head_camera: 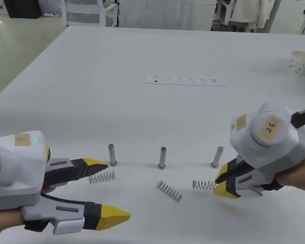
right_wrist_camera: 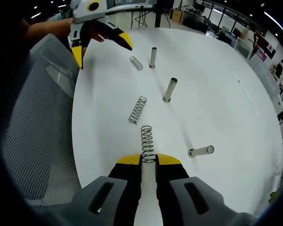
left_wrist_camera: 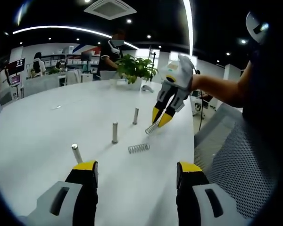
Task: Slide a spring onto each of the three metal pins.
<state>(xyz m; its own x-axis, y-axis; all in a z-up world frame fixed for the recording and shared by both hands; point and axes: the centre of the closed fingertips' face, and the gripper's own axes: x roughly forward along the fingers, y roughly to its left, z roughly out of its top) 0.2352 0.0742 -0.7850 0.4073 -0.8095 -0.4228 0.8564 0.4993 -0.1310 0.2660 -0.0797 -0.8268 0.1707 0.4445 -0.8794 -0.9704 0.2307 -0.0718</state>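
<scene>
Left gripper (head_camera: 117, 189): nearest the camera, well to the left of the middle pin (head_camera: 162, 157) and on the person's side of it; jaws spread wide, holding nothing
Left spring (head_camera: 101, 177): lies flat on the white tabletop (head_camera: 142, 112), left of the middle pin and nearer the person, just beside the far jaw tip of that gripper
Middle spring (head_camera: 169, 190): lies flat and aslant, just on the near side of the middle pin
Right gripper (head_camera: 217, 185): right of the middle pin, jaws clenched on one end of the right spring (head_camera: 203, 184), which sticks out level from the jaw tips toward the middle pin; whether it touches the tabletop I cannot tell
Pins: left pin (head_camera: 112, 154) and right pin (head_camera: 217, 156) stand upright on either side of the middle pin, all three in one row
Power strip (head_camera: 185, 80): beyond the middle pin, well apart
Paper cup (head_camera: 300, 62): far to the right of the middle pin, at the tabletop's far side
</scene>
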